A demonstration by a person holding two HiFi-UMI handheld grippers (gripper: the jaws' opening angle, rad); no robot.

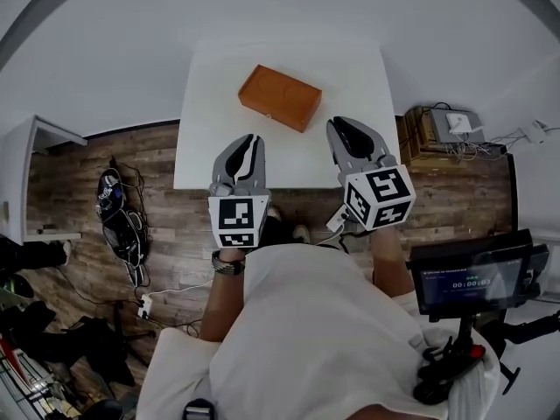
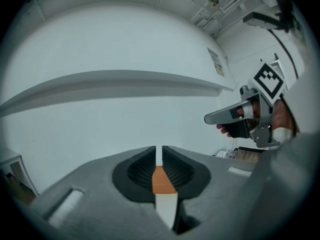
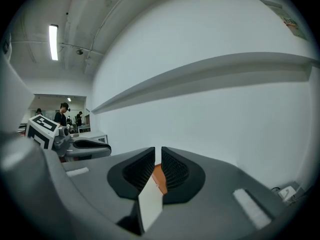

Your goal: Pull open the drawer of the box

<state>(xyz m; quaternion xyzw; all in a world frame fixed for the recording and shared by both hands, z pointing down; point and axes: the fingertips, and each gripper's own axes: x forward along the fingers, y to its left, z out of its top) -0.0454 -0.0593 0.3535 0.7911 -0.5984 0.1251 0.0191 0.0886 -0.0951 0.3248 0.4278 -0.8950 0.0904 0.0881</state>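
Box (image 1: pixel 280 97), the only one, lay on the white table (image 1: pixel 219 147) in my head view, beyond my left gripper (image 1: pixel 254 138) and right gripper (image 1: pixel 346 122). Digits on a screen (image 1: pixel 472 280) were unreadable. Left gripper view showed jaws narrowly apart, empty. Right gripper view showed likewise.

**Surface:** one white rectangular table-top (image 1: pixel 210 112), plain and matt, seen from above.

**Lying directly on it:** one orange-brown rectangular wooden box (image 1: pixel 280 97). It lies flat on a broad face at about mid-width of the surface, turned askew to the edges and well clear of every edge.

**Floor:** brown wood-plank floor (image 1: pixel 79 164), showing below the near edge and on both sides of the surface.

**Lying on the floor, left of the surface:** a tangle of black cables (image 1: pixel 118 221) and, nearer the viewer, a small white plug block (image 1: pixel 144 305) with a white lead.
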